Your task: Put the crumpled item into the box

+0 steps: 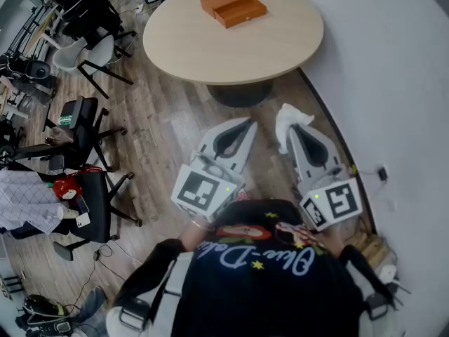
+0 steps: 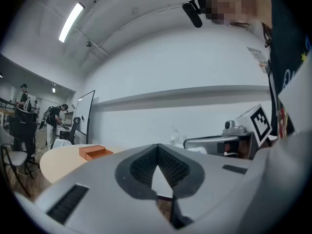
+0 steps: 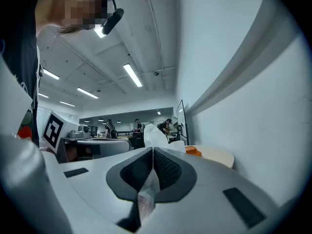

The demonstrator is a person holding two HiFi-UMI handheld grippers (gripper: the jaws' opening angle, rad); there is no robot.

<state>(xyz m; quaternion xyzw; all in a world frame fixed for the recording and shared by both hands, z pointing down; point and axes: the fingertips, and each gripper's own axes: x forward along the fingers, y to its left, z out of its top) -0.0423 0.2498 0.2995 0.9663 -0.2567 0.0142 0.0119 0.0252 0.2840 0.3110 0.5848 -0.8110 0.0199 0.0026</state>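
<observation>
We are holding the right tongs [image 1: 290, 129] clamped on the crumpled item [image 1: 288, 116], with the left tongs [image 1: 245, 125] pressed together and empty just beside them, while the box [image 1: 233, 6] is lying well ahead and slightly leftward on the desk [image 1: 203, 51].

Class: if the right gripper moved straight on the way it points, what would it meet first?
Most likely the near rim of the round table. The right gripper, shut on crumpled white paper, points toward it, though height is unclear.
</observation>
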